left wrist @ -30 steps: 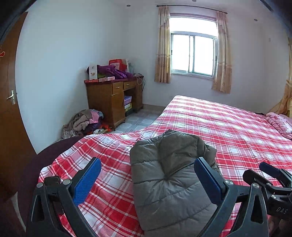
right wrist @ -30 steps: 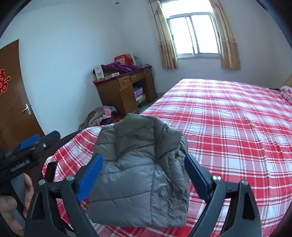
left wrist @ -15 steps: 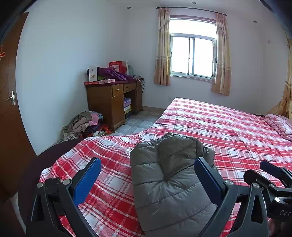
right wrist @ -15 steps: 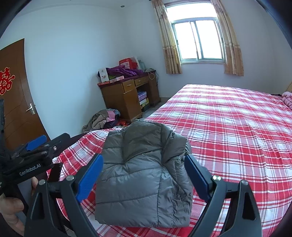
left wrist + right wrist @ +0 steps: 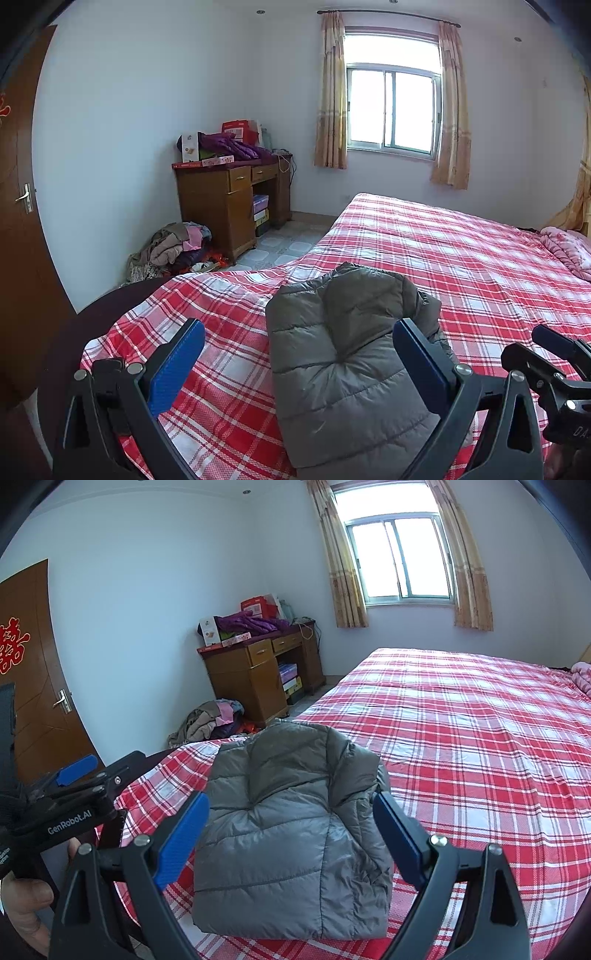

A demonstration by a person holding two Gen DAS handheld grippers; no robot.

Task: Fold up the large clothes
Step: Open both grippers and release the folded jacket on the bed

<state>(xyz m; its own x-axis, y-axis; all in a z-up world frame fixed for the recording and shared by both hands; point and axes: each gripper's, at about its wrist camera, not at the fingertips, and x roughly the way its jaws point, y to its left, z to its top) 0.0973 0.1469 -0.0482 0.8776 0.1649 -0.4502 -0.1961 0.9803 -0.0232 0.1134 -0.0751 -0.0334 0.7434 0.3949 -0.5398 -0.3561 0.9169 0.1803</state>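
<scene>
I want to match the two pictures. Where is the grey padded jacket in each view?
Left wrist: grey padded jacket lies folded at lower centre-right on the bed.
Right wrist: the jacket lies at lower centre.
Shared landmark: wooden desk against the wall.

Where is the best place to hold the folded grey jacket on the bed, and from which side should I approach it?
Probably its near folded edge: the grey jacket lies as a thick, puffy bundle on the plaid bed, that edge facing the open right gripper. Come from the near side, low, one finger under the layers and one on top.
</scene>
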